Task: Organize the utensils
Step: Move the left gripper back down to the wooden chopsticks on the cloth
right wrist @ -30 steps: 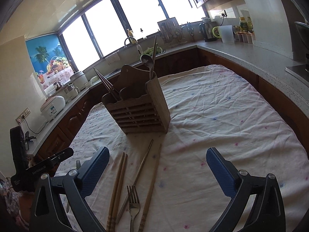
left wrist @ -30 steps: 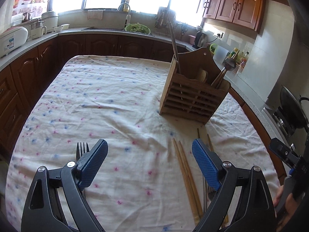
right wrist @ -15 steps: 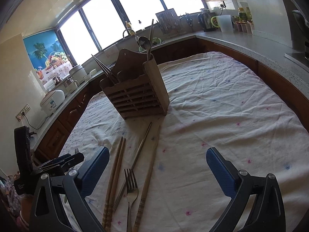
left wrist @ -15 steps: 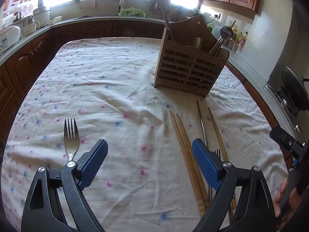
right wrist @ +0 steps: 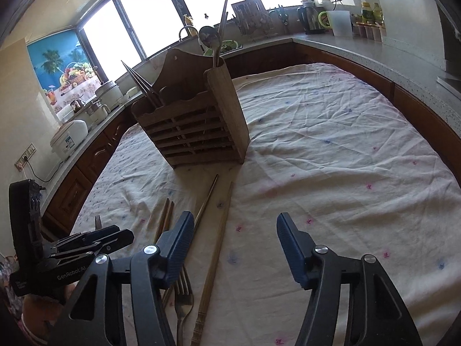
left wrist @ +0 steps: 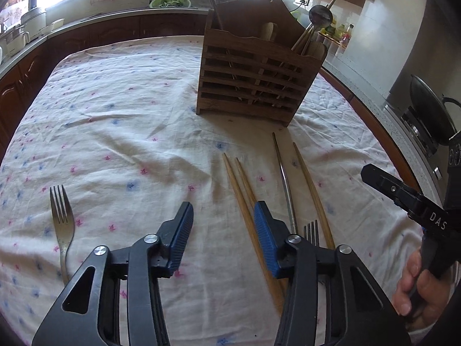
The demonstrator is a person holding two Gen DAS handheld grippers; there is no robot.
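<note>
Wooden utensil caddy stands upright on the table's flowered cloth, toward the far edge; a metal ladle and dark chopsticks stick out of its top.

Loose utensils lie on the cloth in front of the caddy, toward the near edge:
- pair of wooden chopsticks, side by side, touching
- one metal chopstick, and just beside it a single wooden chopstick
- a fork among the chopsticks, tines pointing to the caddy
- a second fork, well apart from the rest, near the left edge

Left gripper — jaws have just been closing and now stand part-way apart over bare cloth, nothing between the pads; its right pad sits over the chopstick pair.

Right gripper — jaws likewise just closing, still fairly wide; only the single wooden chopstick lies below the gap, no pad pressing on it. A hand grips its handle.
</note>
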